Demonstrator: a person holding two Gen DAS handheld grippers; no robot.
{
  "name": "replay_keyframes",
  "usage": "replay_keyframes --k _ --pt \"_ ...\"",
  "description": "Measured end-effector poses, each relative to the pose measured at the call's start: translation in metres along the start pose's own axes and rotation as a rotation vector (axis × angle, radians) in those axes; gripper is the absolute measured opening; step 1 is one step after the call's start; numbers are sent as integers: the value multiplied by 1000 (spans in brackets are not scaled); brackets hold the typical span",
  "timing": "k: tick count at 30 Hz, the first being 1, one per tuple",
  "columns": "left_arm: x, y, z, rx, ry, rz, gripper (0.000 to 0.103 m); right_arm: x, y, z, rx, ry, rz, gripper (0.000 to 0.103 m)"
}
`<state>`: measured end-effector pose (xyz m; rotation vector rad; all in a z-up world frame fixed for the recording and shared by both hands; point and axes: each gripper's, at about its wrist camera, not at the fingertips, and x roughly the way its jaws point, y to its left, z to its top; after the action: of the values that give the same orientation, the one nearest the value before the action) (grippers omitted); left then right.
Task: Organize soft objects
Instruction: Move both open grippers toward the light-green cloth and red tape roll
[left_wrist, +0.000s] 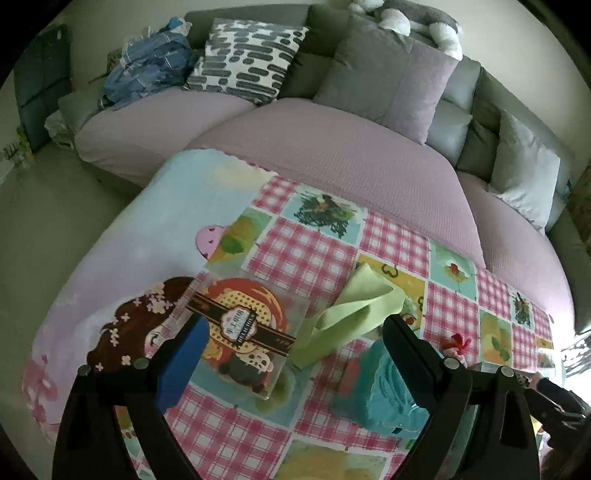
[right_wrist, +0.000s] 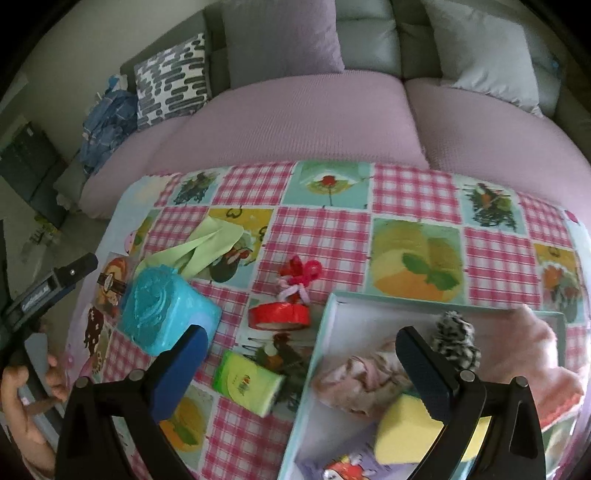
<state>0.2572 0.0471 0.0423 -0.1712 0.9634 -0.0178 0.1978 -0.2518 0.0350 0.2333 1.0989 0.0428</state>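
Note:
My left gripper (left_wrist: 295, 354) is open and hovers low over the checked tablecloth (left_wrist: 303, 254). Under it lie a clear-cased cartoon card (left_wrist: 240, 328), a light green cloth (left_wrist: 351, 314) and a teal soft block (left_wrist: 388, 391). My right gripper (right_wrist: 303, 365) is open over the left rim of a teal-edged white box (right_wrist: 354, 314). In the box are a pink cloth (right_wrist: 354, 380), a leopard-print scrunchie (right_wrist: 456, 339), a yellow sponge (right_wrist: 406, 428) and a pink fluffy item (right_wrist: 532, 354). A green tissue packet (right_wrist: 247, 384) lies just left of the box.
A red tape roll (right_wrist: 279, 315) and a red and pink pipe-cleaner flower (right_wrist: 299, 277) sit mid-table. The teal block (right_wrist: 162, 314) and green cloth (right_wrist: 207, 243) lie to the left. A pink sofa (left_wrist: 332, 147) with cushions (left_wrist: 388, 74) is behind. A hand (right_wrist: 26, 398) holds the left gripper.

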Motion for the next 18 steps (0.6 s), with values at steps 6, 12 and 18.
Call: replay_keyframes --k 6,12,18 --pt "9 -10 4 37 49 -1 95 24 8 9 15 64 -20 102" --pt "10 -24 20 142 54 -6 95 40 8 13 46 101 4 94" --pt "34 -40 34 213 136 -65 95 52 14 15 49 130 15 84"
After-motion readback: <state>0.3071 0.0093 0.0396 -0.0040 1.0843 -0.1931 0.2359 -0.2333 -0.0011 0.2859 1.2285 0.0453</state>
